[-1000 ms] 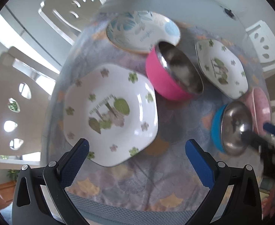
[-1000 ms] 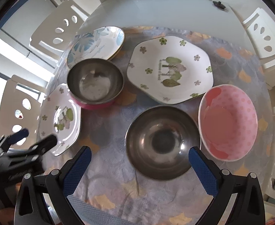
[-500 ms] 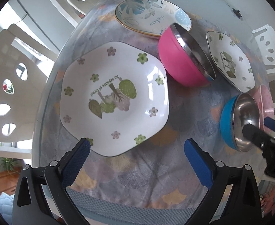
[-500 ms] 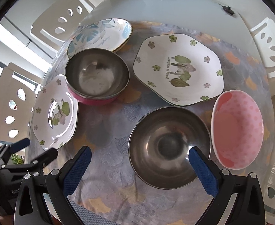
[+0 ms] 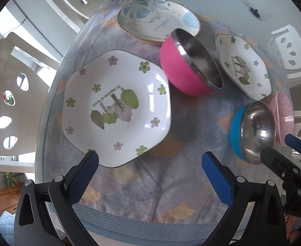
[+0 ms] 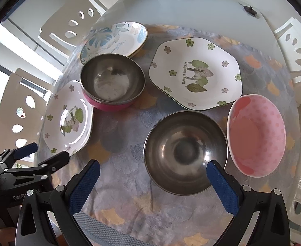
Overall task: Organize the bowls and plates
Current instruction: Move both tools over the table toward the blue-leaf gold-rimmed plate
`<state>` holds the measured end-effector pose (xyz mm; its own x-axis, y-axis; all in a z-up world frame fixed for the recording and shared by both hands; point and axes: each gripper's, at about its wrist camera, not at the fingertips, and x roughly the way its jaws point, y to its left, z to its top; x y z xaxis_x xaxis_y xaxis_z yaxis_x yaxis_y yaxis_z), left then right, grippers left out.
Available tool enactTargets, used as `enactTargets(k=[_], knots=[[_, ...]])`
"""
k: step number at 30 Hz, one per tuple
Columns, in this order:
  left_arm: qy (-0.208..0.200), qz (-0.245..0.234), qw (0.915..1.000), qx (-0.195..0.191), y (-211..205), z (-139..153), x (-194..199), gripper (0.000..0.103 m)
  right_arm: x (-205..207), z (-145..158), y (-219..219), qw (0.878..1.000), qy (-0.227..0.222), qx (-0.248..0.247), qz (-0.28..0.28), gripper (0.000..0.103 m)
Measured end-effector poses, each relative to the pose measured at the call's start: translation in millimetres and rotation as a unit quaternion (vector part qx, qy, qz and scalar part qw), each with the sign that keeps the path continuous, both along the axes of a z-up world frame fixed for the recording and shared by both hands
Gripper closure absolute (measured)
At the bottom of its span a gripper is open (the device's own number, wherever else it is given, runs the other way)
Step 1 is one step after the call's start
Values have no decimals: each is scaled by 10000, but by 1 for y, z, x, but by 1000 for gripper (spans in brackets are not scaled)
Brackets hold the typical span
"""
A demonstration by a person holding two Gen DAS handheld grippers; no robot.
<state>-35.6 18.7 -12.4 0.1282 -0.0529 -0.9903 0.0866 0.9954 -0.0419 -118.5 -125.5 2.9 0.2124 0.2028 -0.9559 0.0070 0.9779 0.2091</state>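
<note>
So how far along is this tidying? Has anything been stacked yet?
Nothing is stacked yet. Three plates and three bowls lie singly on the tablecloth. The left gripper is open at the near rim of a white flowered plate; the right gripper is open around the near edge of the blue steel bowl. Neither holds anything. The pink steel bowl, pink dotted bowl, blue-leaf plate and second flowered plate remain to be sorted.

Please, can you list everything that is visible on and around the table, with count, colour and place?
Flower plates: two, white and green, one left, one back right.
Leaf plate: one, blue and white, back left.
Steel bowls: two; blue-sided near right, pink-sided mid-left.
Dotted bowl: one, pink, far right.
Tablecloth: one, grey with orange.
Chairs: several, white, around the table.
Left gripper: open, at left plate's edge.
Right gripper: open, near blue-sided bowl.
</note>
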Motion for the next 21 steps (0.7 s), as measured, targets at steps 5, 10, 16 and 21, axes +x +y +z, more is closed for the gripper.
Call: enactTargets(k=[5, 10, 16, 21], knots=[[-45, -86, 9999, 83, -6, 3, -5, 3, -3, -1, -5, 10000, 25, 48, -53, 0], [-43, 11, 10000, 69, 1, 4, -6, 3, -3, -1, -8, 9999, 24, 57, -118, 0], [-22, 140, 9999, 11, 10, 3, -10, 3, -5, -1, 0, 9999, 29, 108, -23, 0], [-125, 175, 9997, 104, 17, 11, -11, 3, -7, 0, 10, 9998, 42, 157, 65, 0]])
